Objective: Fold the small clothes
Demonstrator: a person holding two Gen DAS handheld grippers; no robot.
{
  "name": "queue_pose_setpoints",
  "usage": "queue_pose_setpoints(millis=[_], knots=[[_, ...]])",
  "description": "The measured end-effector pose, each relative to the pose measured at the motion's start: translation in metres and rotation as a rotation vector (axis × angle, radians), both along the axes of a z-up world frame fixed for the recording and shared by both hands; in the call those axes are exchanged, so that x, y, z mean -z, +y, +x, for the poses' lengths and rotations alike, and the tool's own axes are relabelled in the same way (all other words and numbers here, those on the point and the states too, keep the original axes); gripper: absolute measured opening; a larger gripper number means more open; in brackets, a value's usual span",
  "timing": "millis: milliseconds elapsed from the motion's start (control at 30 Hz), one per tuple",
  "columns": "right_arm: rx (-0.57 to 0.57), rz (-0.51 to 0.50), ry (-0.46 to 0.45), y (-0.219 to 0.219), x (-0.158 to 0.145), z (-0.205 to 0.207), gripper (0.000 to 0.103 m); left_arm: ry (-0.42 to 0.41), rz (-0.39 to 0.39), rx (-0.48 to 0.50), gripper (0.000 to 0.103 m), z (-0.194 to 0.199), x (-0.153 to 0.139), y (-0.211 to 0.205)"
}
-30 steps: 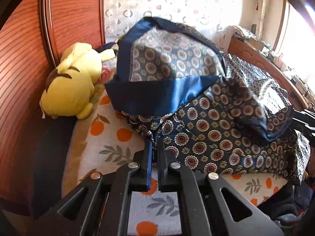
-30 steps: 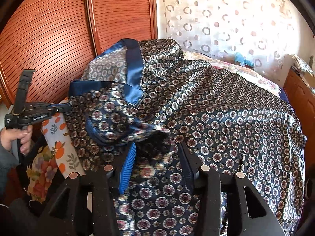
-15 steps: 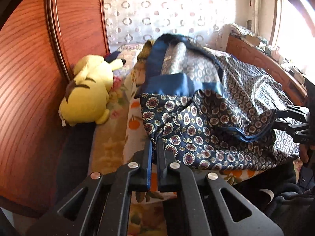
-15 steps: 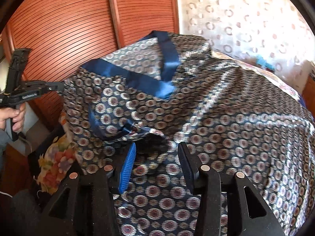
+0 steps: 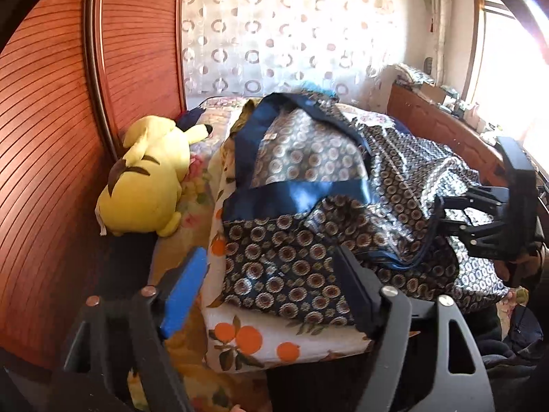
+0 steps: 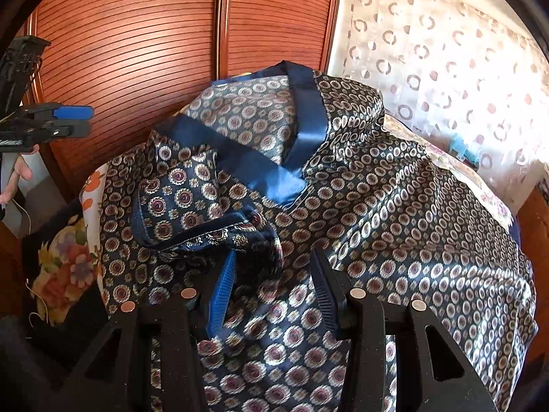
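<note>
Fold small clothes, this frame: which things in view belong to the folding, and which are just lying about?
Part of the job:
patterned shirt
left claw, open, off the cloth
right claw, open over the shirt

Lying about:
yellow plush toy
orange-print sheet, under the shirt
curtain
wooden wardrobe doors

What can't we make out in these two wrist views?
- Left wrist: whether the right claw pinches the patterned garment; its tips are lost in folds.
- Right wrist: garment's near hem, cut off by the bottom edge and the claw frame.
- Left wrist: items on the wooden counter, too small, washed out by window glare.
</note>
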State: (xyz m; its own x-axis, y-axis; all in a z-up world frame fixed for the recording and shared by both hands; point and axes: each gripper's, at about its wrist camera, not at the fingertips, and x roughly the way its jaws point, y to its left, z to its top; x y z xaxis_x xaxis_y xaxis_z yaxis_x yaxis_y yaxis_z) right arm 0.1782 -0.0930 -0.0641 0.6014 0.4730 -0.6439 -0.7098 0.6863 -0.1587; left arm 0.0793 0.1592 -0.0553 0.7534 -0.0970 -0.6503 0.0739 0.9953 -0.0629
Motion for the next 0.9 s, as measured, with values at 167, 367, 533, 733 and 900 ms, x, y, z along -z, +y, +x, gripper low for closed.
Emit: queue_pose_setpoints(millis=[167, 367, 533, 733, 900], knots=[[-0.111, 0.008, 0.051, 0.001, 0.0, 0.004, 0.046, 0.007, -0.015, 0.032, 0.077, 0.011, 0.003, -0.012], [-0.192, 0.054, 0.148, 0.002, 0.0, 0.019, 0.016, 0.046, -0.031, 0.075, 0.077, 0.032, 0.02, -0.034], [0.127, 0.17, 0.24, -0.032, 0.014, 0.066, 0.007, 0.063, -0.035, 0.1, 0.077, 0.044, 0.028, -0.048], [0.226, 0.134, 0.251, -0.051, 0.035, 0.079, 0.013, 0.135, -0.008, 0.15, 0.077, 0.066, 0.044, -0.069], [0.17, 0.11, 0.194, -0.054, 0.026, 0.07, 0.026, 0.14, 0.019, 0.202, 0.077, 0.085, 0.039, -0.094]])
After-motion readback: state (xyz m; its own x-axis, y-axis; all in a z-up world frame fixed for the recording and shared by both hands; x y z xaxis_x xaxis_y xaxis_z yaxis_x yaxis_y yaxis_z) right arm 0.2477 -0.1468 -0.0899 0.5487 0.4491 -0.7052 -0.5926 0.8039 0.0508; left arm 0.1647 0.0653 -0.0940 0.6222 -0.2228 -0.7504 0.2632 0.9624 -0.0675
